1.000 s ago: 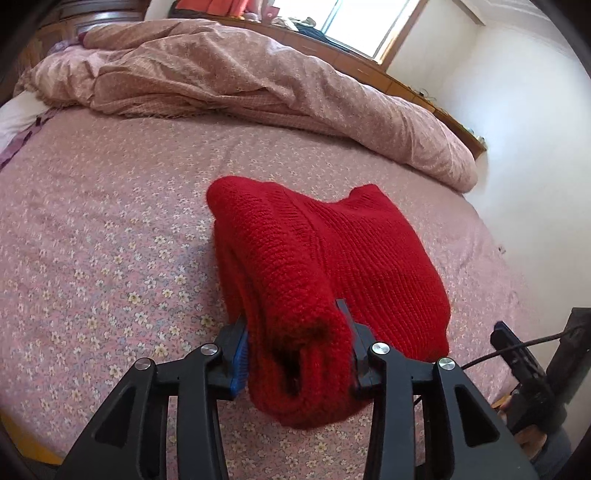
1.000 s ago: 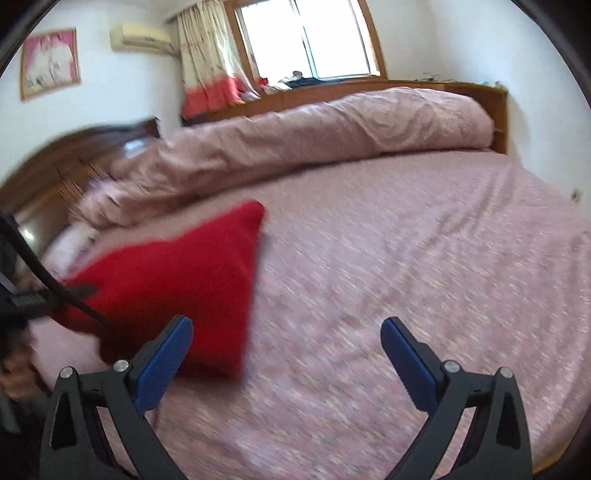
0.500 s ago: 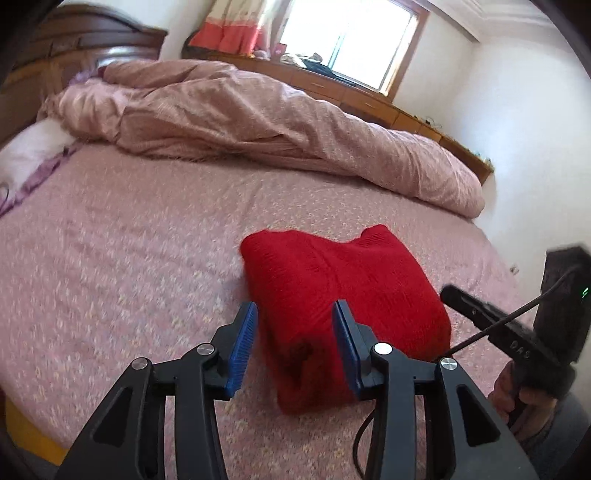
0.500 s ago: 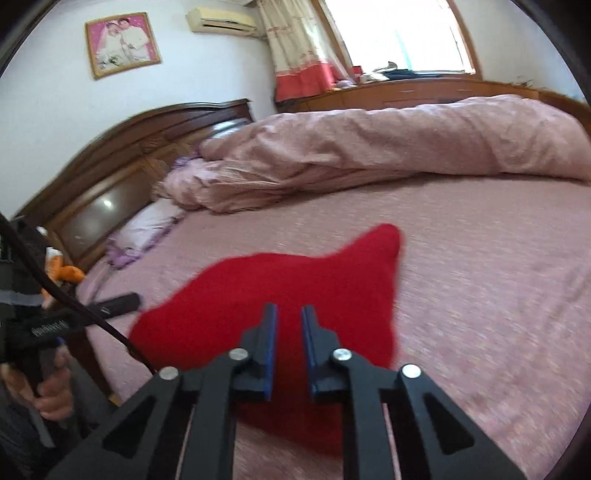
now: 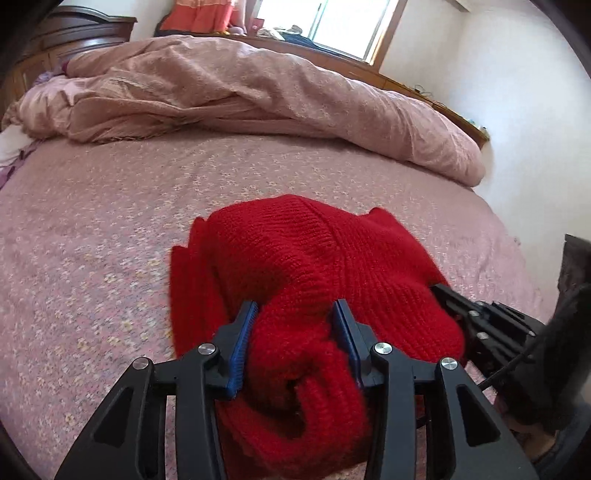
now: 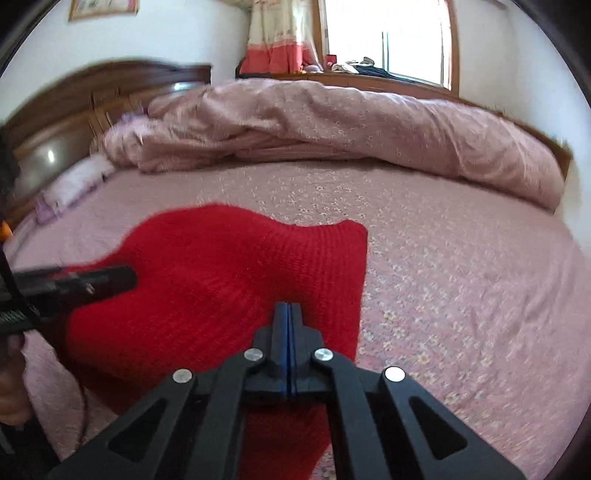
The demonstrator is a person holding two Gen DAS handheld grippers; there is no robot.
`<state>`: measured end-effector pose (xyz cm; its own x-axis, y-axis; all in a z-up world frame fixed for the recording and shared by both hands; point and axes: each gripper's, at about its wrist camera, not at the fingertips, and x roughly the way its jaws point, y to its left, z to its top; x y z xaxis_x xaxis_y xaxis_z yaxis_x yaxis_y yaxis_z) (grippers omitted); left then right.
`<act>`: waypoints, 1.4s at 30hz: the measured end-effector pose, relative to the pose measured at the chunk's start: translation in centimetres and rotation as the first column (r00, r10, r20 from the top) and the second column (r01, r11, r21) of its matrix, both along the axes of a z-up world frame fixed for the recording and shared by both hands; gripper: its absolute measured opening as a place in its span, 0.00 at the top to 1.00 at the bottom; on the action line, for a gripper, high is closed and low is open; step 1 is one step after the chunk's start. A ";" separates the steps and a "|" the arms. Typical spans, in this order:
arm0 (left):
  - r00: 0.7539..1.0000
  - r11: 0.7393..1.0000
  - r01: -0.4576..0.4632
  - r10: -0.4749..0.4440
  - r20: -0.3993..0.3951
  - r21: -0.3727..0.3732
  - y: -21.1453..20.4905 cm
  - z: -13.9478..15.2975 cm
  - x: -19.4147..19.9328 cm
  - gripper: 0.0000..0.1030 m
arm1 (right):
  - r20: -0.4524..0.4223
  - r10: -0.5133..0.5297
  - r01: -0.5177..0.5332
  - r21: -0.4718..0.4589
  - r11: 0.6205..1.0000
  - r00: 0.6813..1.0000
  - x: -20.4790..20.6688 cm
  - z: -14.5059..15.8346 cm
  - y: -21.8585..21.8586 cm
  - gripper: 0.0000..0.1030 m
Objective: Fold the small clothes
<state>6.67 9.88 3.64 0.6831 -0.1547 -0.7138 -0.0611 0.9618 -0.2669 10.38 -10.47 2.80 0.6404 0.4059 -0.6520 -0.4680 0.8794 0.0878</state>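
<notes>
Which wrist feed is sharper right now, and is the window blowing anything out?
Left wrist: sharp, sweater knit ribs clear; window overexposed. Right wrist: motion blur smears the headboard and the sweater's edge; window washed white. Both show fisheye bending of the bed.

A wide bed (image 5: 110, 229) fills both views, covered by a pink sheet (image 6: 461, 266) printed with small pale flowers. A dark wooden headboard (image 6: 74, 110) stands at its head. Along the far side lies a rumpled pink quilt (image 5: 277, 96), bunched into a long roll that runs from the headboard end toward the foot, close under the window wall. Near the headboard a pale pillow (image 6: 79, 177) lies on the sheet, just beside the quilt's end. On the near part of the sheet lies a folded red knitted sweater (image 5: 332, 258), its layers stacked, well apart from the quilt.
</notes>
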 end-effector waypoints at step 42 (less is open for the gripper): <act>0.999 0.995 -0.034 0.038 -0.039 0.094 -0.9 -1.1 -2.0 0.69 | -0.082 0.121 -0.121 0.002 0.993 0.989 -2.7 -0.2 2.3 1.00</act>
